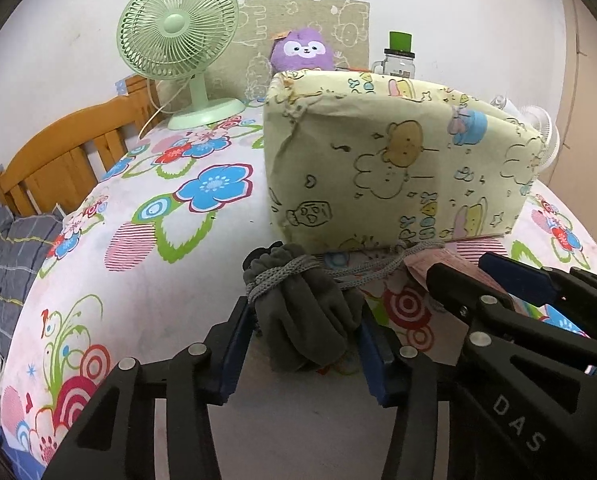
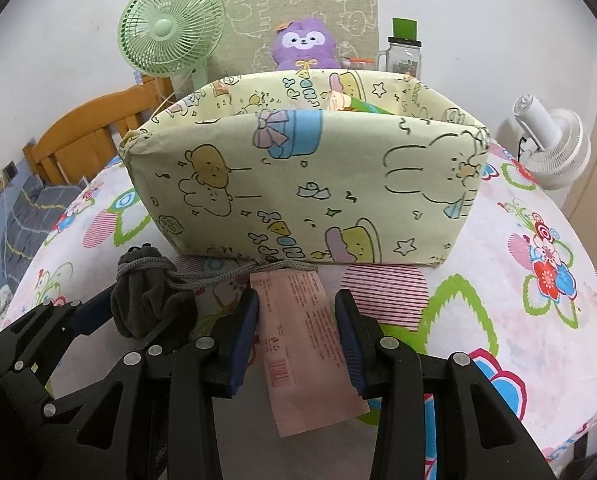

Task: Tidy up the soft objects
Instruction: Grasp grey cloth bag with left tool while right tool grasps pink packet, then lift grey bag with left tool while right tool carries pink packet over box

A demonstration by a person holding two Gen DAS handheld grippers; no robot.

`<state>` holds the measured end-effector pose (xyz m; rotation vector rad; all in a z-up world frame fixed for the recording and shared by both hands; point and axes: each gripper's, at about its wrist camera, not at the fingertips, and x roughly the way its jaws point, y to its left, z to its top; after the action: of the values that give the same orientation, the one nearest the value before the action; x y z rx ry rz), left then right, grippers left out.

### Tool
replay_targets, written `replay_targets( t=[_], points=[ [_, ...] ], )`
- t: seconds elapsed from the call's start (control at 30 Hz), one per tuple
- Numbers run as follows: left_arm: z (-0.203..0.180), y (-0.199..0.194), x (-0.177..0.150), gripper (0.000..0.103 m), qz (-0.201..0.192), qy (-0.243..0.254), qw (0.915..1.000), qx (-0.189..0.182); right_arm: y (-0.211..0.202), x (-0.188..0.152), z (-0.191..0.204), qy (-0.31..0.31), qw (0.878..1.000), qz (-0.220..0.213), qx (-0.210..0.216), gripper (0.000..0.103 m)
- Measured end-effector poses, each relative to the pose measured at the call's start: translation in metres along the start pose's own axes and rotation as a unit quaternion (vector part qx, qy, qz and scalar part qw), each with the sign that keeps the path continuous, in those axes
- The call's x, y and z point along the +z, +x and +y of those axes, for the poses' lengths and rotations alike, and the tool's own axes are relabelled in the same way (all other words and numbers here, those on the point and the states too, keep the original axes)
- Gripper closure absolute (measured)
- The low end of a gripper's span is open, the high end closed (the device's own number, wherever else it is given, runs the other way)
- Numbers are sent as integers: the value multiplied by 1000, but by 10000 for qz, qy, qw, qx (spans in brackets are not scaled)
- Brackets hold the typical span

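Work surface: a table draped in a white cloth (image 2: 498, 300) printed with blue, red and pink flowers, set against a pale wall. At 10 o'clock in both views stands a wooden headboard (image 1: 70, 148) with dark checked bedding (image 1: 6, 256) below it. A green desk fan (image 1: 177, 40) stands at 11 o'clock, a purple plush toy (image 2: 303, 43) and a green-capped jar (image 2: 403, 52) at 12 o'clock, a white fan (image 2: 554, 148) at 2 o'clock.

Centre: a yellow fabric storage box (image 2: 306, 184), open-topped, cartoon-printed; its lettering is too distorted to read. Bare cloth lies open toward 3 o'clock, up to the table's curved edge.

My left gripper (image 1: 306, 332) presses its blue pads on both flanks of a grey drawstring pouch (image 1: 302, 312), which lies just before the box at 6 o'clock. My right gripper (image 2: 296, 320) clamps a pink flat packet (image 2: 298, 340) just beside the pouch; its print and barcode are illegible. The right gripper's body bears "DAS" in the left view.
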<state>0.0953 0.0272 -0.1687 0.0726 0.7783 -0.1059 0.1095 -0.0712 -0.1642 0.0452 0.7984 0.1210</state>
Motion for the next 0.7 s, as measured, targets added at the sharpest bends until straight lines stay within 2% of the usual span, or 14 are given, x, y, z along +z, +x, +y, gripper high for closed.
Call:
replay_targets(
  t=[0.47, 0.7],
  points=[
    [-22, -19, -5, 54, -43, 0, 10000, 6, -17, -8, -21, 56, 9999, -125, -25, 60],
    [-31, -33, -1, 54, -188, -1, 9998, 45, -32, -7, -29, 146, 9995, -286, 38, 60]
  ],
)
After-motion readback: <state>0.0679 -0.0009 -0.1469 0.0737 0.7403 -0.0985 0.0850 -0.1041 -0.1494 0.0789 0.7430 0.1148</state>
